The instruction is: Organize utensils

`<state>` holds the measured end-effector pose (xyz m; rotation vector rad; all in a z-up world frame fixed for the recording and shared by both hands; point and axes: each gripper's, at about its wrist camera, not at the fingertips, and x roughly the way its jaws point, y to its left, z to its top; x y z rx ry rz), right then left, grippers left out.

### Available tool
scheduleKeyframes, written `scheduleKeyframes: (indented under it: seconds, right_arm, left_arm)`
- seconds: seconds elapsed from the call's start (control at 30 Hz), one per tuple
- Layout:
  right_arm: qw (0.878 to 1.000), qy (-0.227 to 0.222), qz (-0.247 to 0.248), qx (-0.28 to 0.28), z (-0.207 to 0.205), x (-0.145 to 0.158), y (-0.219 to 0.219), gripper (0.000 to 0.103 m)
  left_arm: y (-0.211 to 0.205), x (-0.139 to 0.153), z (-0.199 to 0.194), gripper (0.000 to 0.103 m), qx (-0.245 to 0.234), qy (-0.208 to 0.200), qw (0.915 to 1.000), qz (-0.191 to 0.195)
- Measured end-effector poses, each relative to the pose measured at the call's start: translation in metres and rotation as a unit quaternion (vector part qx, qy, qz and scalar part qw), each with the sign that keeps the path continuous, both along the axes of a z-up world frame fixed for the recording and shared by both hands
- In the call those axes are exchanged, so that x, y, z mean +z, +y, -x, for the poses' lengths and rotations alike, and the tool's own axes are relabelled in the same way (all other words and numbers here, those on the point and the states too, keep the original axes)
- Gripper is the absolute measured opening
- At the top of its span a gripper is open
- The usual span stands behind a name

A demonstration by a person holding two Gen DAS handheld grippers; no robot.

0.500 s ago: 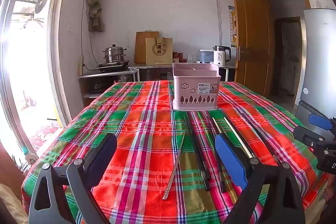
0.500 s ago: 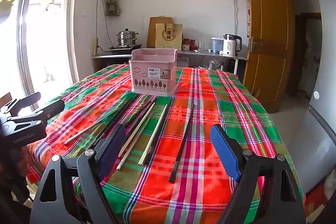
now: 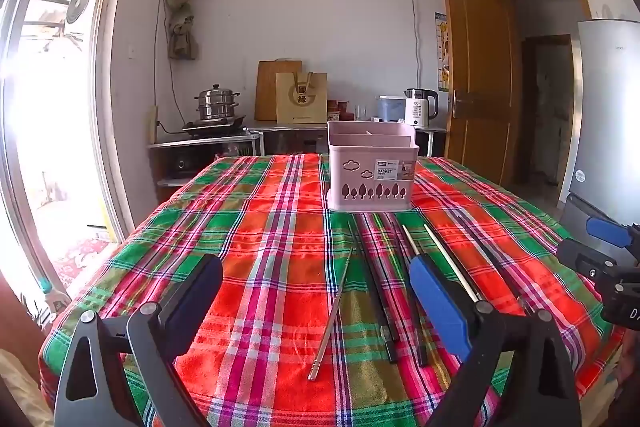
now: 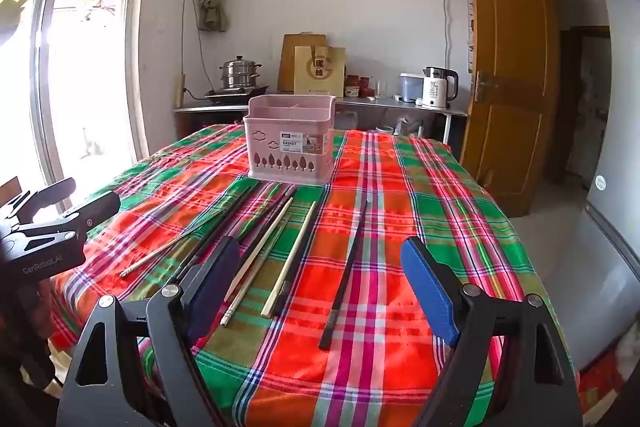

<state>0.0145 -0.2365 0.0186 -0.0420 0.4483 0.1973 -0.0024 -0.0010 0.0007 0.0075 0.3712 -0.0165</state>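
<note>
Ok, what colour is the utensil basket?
Pale pink basket, tree and cloud cutouts; clearest in the right wrist view.

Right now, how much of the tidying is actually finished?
Nothing looks done yet. No utensil shows above the rim of the pink basket. The chopsticks all lie loose on the tablecloth. Nothing is in hand: the left gripper and right gripper are both open and hold nothing. Every chopstick is left to sort.

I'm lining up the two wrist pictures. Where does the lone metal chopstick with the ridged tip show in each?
Left wrist: the metal chopstick lies near centre, between the open left gripper's fingers.
Right wrist: it lies far left, outside the right gripper.
Shared landmark: the pink basket beyond the chopsticks.
</note>
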Motion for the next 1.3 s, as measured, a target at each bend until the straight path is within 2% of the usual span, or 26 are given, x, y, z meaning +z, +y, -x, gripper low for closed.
scheduleKeyframes:
  seconds: [1.3]
  right_arm:
    - [1.000,-0.002,0.001,-0.002,0.0027,0.0035,0.0004,0.083]
  left_arm:
    - [-0.0061,0.0026,0.0018,0.095,-0.007,0.005,1.0000,0.001]
